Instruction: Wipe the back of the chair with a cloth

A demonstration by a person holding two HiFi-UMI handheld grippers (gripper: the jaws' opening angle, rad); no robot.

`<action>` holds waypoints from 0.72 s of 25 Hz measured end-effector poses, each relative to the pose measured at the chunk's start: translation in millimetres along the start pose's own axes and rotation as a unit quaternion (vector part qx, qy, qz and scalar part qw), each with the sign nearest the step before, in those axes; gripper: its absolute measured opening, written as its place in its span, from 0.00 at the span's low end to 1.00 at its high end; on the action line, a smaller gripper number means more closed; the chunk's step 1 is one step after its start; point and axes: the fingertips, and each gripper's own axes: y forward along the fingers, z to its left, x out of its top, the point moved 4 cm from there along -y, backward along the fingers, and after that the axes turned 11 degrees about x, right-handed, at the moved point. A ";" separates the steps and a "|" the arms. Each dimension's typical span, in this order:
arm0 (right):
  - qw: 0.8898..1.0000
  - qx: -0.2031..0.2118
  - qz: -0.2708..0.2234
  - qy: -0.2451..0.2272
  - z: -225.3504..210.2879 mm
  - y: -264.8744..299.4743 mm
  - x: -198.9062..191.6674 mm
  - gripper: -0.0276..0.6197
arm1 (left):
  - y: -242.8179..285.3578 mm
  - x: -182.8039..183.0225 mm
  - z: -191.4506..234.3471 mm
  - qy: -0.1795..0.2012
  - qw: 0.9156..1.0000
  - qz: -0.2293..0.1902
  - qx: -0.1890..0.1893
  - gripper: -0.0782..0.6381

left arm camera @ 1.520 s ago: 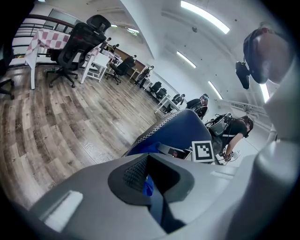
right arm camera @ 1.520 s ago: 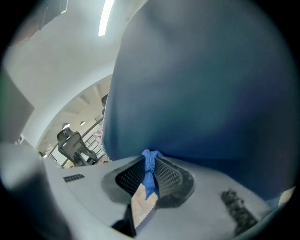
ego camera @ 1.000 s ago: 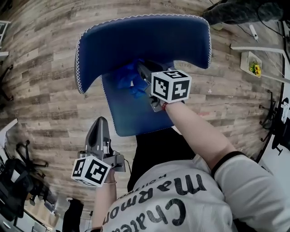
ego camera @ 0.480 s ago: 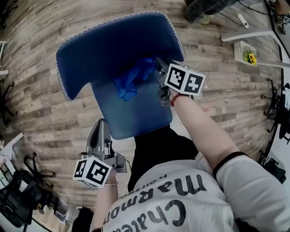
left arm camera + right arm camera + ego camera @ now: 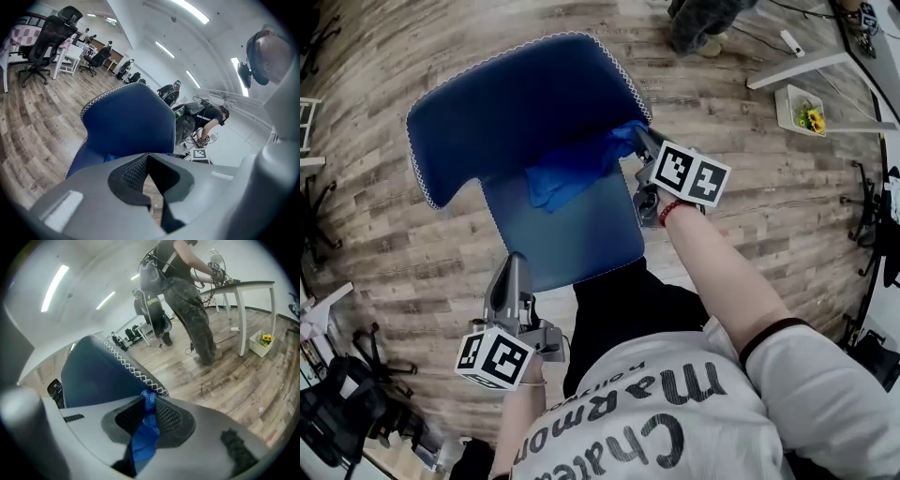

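Wooden flooring (image 5: 750, 187) is seen all around. A blue cloth (image 5: 572, 173) is clamped in the right hand-held gripper (image 5: 642, 141) and laid against the chair back (image 5: 506, 103) by its right edge. The left hand-held gripper (image 5: 512, 272), jaws closed on nothing, is held apart near the seat's (image 5: 572, 234) front

Blue chair (image 5: 525, 103) upper left–centre of head view – rumpled blue cloth (image 5: 572, 169) against its backrest's right edge

Blue cloth (image 5: 145, 430) in closed gripper (image 5: 149, 405)
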 end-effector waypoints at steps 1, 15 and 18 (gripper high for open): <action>1.000 -0.001 -0.004 0.005 -1.9 -3.6 0.0 0.15 | -1.3 -2.8 -2.4 0.000 1.000 -0.001 -0.001 0.12; 0.994 0.051 0.015 -0.092 30.7 -6.9 1.5 0.15 | -32.1 -4.0 -4.4 -0.006 0.998 -0.060 0.028 0.12; 0.991 0.064 0.035 -0.108 53.8 14.5 -15.6 0.15 | -39.7 -1.4 37.1 -0.028 0.996 -0.058 0.054 0.12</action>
